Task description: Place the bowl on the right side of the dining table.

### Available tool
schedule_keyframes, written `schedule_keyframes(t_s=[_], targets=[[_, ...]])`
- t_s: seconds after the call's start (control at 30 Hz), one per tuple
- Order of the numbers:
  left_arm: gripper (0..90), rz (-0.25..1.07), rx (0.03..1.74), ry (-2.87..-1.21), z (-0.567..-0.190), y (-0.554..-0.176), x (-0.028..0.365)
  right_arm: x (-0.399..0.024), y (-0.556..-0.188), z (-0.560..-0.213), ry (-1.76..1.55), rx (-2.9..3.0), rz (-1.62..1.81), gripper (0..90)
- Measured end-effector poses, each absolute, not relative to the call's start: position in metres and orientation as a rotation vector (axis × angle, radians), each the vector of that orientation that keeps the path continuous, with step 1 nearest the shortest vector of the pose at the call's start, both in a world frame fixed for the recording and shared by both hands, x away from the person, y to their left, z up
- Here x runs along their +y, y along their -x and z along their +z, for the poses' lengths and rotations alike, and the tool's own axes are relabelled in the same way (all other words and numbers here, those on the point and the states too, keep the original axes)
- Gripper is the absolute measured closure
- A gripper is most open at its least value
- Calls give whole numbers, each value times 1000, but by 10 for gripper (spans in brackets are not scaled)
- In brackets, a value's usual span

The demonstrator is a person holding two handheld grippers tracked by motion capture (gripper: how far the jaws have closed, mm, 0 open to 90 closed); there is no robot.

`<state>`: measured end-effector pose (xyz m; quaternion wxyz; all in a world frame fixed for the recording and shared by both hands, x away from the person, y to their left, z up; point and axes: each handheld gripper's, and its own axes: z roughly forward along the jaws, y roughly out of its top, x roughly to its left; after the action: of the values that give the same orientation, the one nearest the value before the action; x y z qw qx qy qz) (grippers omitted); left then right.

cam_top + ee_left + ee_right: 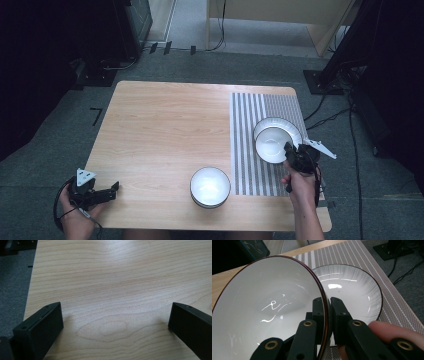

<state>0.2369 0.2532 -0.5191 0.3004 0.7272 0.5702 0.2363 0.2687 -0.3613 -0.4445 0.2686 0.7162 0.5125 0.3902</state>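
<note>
Right hand-held gripper point(327, 307) clamps the rim of a tilted bowl point(267, 307), held over the plate point(352, 287) on the striped mat point(397, 305). Left hand-held gripper point(116, 322) stands wide, holding nothing, over bare counter point(112, 277).

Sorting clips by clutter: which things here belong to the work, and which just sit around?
In the work:
- right tool, shut on the tilted bowl
- plate behind it
- striped mat

Lying about:
- second bowl
- left tool, open over the table

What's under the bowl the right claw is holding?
A second white dish on the striped mat lies partly beneath the tilted held bowl, gripped at its rim by the right claw. The dish's covered side is hidden.
</note>
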Motion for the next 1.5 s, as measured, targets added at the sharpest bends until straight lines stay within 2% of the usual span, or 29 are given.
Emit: schedule_keyframes(t_s=[0.43, 1.5], targets=[[0, 627, 1513, -1930, -519, -237, 253, -380, -288, -454, -1997, 1345, 995, 840], [0, 628, 1513, -1930, -519, -237, 253, -397, -326, -479, -2136, 1292, 908, 839]])
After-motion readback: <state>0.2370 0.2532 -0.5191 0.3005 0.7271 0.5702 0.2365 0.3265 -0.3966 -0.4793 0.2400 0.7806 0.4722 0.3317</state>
